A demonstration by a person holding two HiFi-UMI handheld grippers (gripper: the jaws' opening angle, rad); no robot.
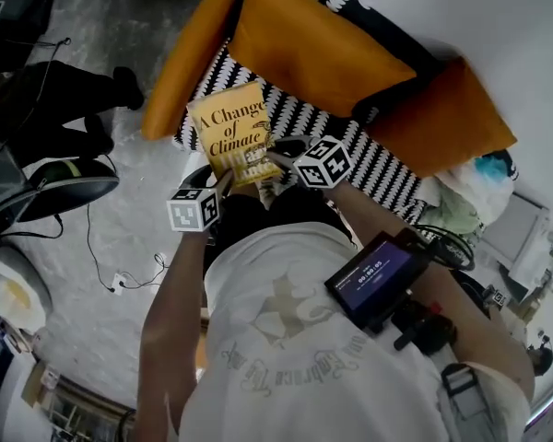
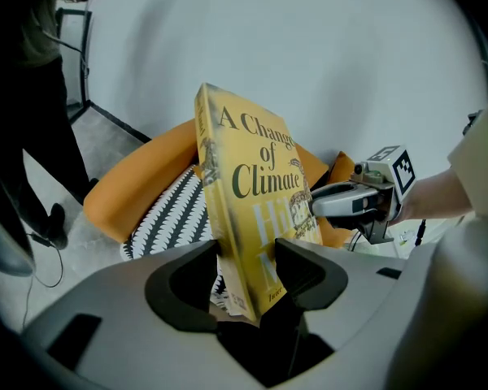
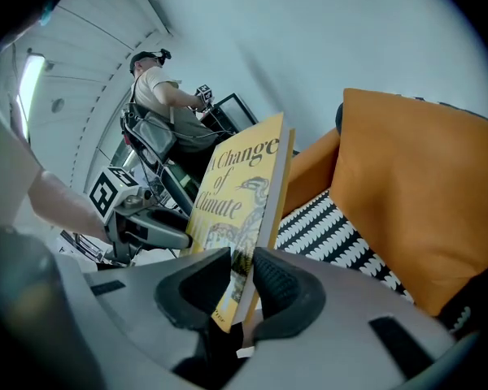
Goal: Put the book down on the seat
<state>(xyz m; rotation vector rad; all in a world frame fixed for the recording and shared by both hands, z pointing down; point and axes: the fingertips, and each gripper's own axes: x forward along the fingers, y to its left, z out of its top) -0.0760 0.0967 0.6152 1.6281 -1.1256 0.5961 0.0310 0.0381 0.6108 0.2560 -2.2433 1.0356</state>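
Book: the yellow book (image 1: 232,132) was held upright over the seat (image 1: 306,118), apparently clear of it.
Left tool: the left tool (image 2: 248,270) had its jaws set wide but clamped on the book's lower spine corner.
Right tool: the right tool (image 3: 237,287) was closed on the lower edge, page side.
Seat: black-and-white pattern, with cushions (image 1: 313,49) behind it (orange).
Step in hand: lowering, as judged.
Method: both tools were to descend together, tipping the cover flat onto the pattern. Release was due only once the seat bore the weight.
Print: the cover read "A Change of Climate". The paler lettering beneath was partly covered and could not be read.
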